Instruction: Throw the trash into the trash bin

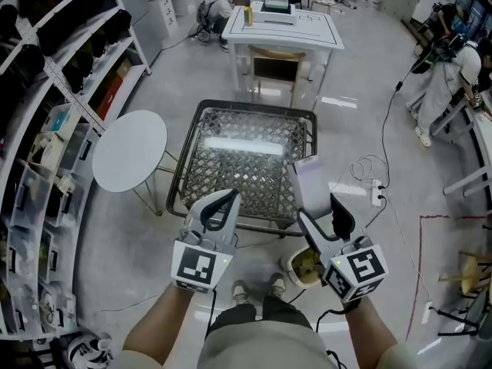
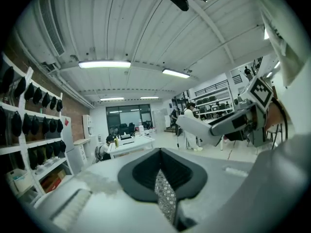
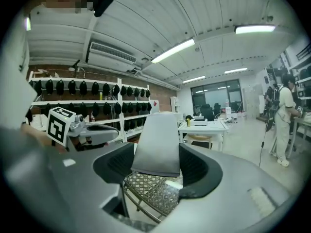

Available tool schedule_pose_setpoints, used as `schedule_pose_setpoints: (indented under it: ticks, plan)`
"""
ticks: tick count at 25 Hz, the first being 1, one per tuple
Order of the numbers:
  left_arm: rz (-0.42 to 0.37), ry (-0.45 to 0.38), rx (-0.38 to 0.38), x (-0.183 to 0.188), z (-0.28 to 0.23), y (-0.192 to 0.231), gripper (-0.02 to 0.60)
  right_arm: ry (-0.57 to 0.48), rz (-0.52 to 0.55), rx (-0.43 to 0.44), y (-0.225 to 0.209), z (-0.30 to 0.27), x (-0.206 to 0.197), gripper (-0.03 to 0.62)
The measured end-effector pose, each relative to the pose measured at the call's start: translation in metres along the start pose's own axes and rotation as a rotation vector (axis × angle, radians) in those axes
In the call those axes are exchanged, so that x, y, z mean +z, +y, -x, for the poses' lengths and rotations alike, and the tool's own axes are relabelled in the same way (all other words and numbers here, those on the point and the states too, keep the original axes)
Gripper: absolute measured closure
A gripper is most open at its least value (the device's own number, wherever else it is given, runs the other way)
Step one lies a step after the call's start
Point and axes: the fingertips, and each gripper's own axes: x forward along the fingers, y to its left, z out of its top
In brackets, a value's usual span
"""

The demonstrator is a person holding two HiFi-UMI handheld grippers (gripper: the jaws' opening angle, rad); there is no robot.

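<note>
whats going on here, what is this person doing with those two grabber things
A person holds a gripper in each hand, standing at a lattice-topped table. The right gripper has its fingers clamped on a pale grey piece of trash, held up over the table's near edge. The left gripper is shut and empty. A small round bin sits on the floor beside the person's feet; the trash is not in it yet.

No word, brand or number can be read anywhere. Only black-and-white square code patterns show, on the marker cubes (image 1: 196, 267) of the left gripper (image 1: 228, 200) and right gripper (image 1: 319, 210).
</note>
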Motion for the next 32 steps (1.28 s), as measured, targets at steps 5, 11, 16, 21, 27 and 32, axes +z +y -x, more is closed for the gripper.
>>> schedule_pose_setpoints:
  ticks: [5,11,16,21,27,32]
  plan:
    - [0.059,-0.036,0.009,0.027,0.026,-0.011,0.578,-0.020,0.038,0.027,0.020,0.029,0.017,0.303]
    - [0.021,-0.032,-0.021,0.040,0.045,-0.026,0.578,-0.035,0.067,0.037,0.035,0.059,0.029,0.303]
    - [0.004,-0.031,-0.066,0.045,0.038,-0.044,0.578,-0.031,0.093,0.017,0.035,0.075,0.033,0.303]
    - [-0.006,-0.045,-0.143,0.054,0.009,-0.073,0.578,-0.014,0.081,-0.050,0.006,0.089,0.024,0.303]
    - [0.001,-0.010,-0.265,0.038,-0.023,-0.119,0.579,0.032,0.009,-0.141,-0.030,0.112,-0.010,0.302]
    - [-0.014,0.027,-0.371,0.014,-0.052,-0.170,0.578,0.104,-0.044,-0.223,-0.065,0.134,-0.058,0.301]
